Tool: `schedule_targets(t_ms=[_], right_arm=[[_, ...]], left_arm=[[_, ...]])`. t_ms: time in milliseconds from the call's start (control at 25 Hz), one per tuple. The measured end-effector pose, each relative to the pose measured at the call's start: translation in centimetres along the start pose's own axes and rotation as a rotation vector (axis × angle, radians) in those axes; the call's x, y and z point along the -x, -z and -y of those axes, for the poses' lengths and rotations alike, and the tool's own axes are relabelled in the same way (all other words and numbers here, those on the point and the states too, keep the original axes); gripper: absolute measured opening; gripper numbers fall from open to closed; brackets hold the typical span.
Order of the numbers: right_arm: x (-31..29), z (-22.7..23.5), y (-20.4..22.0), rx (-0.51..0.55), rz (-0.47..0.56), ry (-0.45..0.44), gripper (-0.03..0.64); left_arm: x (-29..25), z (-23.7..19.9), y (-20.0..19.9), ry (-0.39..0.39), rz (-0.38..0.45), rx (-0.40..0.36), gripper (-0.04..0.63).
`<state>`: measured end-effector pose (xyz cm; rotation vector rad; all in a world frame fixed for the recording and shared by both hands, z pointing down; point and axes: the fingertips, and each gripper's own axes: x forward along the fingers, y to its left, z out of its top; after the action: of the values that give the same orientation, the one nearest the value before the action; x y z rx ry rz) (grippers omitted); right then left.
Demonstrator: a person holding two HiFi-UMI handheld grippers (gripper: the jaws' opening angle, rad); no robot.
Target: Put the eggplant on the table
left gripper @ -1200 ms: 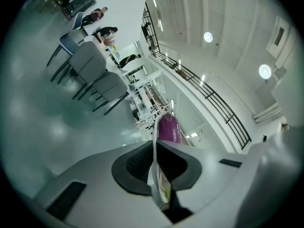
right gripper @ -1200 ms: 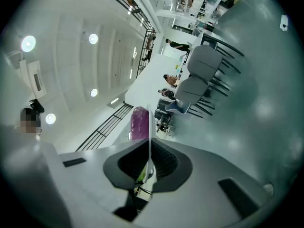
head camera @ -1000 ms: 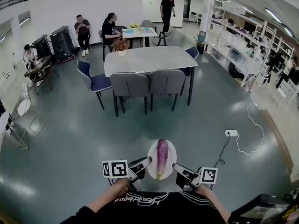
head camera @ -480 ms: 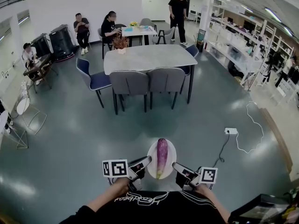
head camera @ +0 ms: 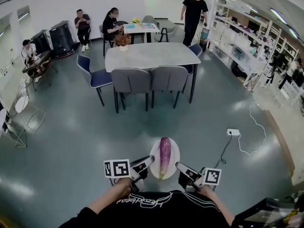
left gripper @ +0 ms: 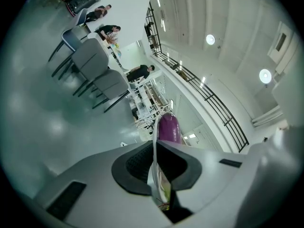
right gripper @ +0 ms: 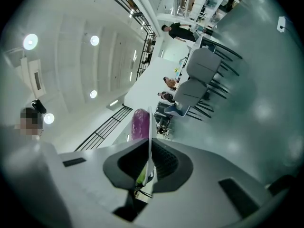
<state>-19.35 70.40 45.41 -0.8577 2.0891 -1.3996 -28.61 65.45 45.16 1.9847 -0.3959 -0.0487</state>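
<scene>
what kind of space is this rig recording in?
Probably an open-plan office or lab common area: a long grey table with grey upholstered chairs, white storage racks along the right wall, and seated people at a smaller white table behind.

The eggplant [head camera: 165, 152] is long, glossy and purple; it lies lengthwise on a white plate [head camera: 174, 164] that is held up above the floor; its rounded end points away from the person; the near end looks paler, perhaps the stem; the grey table [head camera: 152, 56] stands well apart, farther ahead.
</scene>
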Motion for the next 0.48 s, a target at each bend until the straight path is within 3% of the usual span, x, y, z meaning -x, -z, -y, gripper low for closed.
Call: schedule_targets(t_ms=[480], right_arm=[[-1.7,1.6,-0.4,-0.035,-0.014,-0.008,0.018]], left_arm=[[-0.1,-2.1,-1.1,-0.022,0.006,0.014,0.028]])
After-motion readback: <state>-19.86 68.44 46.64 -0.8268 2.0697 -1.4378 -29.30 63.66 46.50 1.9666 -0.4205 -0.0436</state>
